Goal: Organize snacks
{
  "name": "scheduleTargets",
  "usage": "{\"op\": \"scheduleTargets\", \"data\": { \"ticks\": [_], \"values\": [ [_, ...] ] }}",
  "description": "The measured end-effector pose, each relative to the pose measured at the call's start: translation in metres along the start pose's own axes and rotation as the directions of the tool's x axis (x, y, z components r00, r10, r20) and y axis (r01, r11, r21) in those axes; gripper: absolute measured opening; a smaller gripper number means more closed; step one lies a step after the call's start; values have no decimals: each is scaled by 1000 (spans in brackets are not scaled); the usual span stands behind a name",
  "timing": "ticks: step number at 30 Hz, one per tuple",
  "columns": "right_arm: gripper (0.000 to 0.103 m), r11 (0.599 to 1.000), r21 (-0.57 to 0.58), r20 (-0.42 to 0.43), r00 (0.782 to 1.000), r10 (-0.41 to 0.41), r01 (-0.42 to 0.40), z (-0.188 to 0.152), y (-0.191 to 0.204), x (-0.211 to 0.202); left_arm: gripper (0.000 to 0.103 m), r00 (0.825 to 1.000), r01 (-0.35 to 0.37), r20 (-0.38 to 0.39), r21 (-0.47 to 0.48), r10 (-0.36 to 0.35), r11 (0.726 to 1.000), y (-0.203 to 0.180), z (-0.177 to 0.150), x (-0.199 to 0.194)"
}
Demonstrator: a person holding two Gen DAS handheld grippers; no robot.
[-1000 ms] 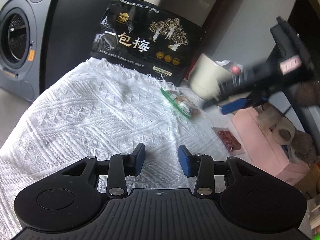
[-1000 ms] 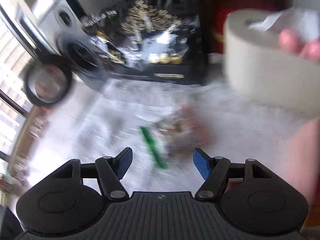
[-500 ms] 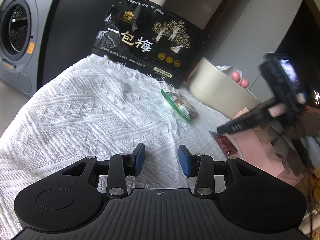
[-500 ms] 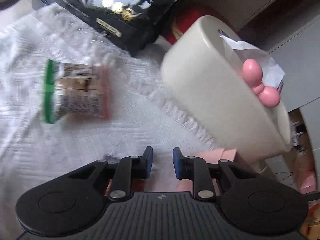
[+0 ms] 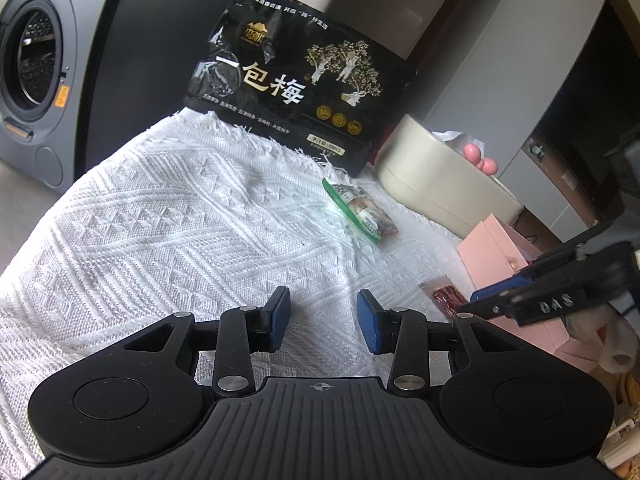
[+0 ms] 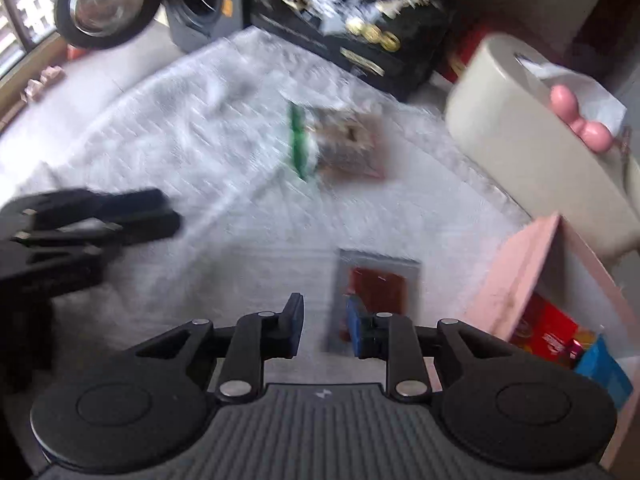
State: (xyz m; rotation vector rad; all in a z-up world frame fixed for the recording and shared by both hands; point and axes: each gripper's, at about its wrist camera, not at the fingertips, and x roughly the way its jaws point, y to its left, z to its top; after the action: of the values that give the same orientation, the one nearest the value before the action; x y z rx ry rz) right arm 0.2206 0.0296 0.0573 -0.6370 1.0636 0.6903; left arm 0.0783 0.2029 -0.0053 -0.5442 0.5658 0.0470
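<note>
Left wrist view: the left tongs (image 5: 323, 318) hover open over a white woven cloth (image 5: 160, 240), nothing between the blue pads. Just to their right, the right tongs (image 5: 486, 300) reach in low, their tips at a small red snack packet (image 5: 447, 296) lying flat on the cloth beside a pink box (image 5: 504, 256). Farther along the cloth lies a green-edged snack packet (image 5: 360, 212), well apart from the red one. Behind it a large black snack bag (image 5: 296, 80) with gold lettering stands upright at the fringed edge of the cloth, and a cream tissue holder (image 5: 436, 176) with a pink knob sits to its right, just beyond the pink box. A grey washing machine (image 5: 36, 72) stands at far left.

Right wrist view, blurred: the right tongs (image 6: 324, 326) are open, the red snack packet (image 6: 376, 284) lying just ahead, partly behind the right pad. The pink box (image 6: 516, 276) stands open close on the right with coloured packets (image 6: 548, 328) inside
</note>
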Motion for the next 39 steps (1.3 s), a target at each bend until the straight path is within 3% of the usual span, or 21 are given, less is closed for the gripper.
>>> {"op": "scheduleTargets", "data": {
  "ticks": [2, 5, 12, 16, 17, 18, 19, 24, 27, 31, 33, 35, 37, 39],
  "values": [
    [28, 999, 39, -16, 1000, -6, 7, 3, -14, 3, 43, 1000, 0, 0, 0, 0, 1000, 0, 0, 0],
    [48, 997, 74, -54, 998, -22, 26, 13, -28, 18, 43, 1000, 6, 1, -8, -6, 1000, 1, 0, 0],
    [66, 999, 16, -122, 992, -28, 30, 26, -26, 36, 43, 1000, 12, 2, -18, -12, 1000, 3, -1, -1],
    [61, 999, 31, -95, 995, -33, 36, 26, -27, 33, 43, 1000, 14, -6, -22, -15, 1000, 3, 0, -1],
    [55, 999, 45, -75, 997, -26, 29, 24, -28, 30, 43, 1000, 16, -10, -26, -16, 1000, 4, 1, -1],
    [28, 997, 72, -66, 997, 30, -25, 22, -30, 26, 43, 1000, 17, -14, -29, -18, 999, 4, 2, -1],
    [26, 990, 110, -60, 994, 95, -88, 21, -31, 23, 43, 1000, 17, -21, -35, -18, 999, 5, 3, -1],
    [26, 957, 157, 64, 969, 238, -245, 8, -13, 1, 42, 996, 18, -83, -21, -19, 1000, 3, 20, 0],
    [27, 968, 166, 185, 970, 158, -190, -17, 5, -14, 42, 999, 16, -37, 126, -11, 992, -12, 37, -6],
    [30, 970, 156, 278, 950, 140, -188, -68, 24, -18, 42, 999, 19, 22, 360, -29, 933, -44, 57, -3],
    [30, 973, 144, 311, 942, 127, -179, -91, 32, -21, 42, 998, 60, -40, 406, -48, 912, -60, 63, 8],
    [30, 978, 139, 347, 933, 96, -153, -113, 37, -24, 42, 985, 142, -148, 369, -93, 918, -71, 65, 23],
    [37, 981, 154, 372, 927, 52, -117, -133, 39, -26, 42, 966, 190, -233, 328, -116, 925, -85, 60, 39],
    [50, 981, 179, 392, 920, 1, -77, -149, 37, -26, 42, 956, 194, -275, 342, -100, 919, -105, 49, 55]
  ]
}}
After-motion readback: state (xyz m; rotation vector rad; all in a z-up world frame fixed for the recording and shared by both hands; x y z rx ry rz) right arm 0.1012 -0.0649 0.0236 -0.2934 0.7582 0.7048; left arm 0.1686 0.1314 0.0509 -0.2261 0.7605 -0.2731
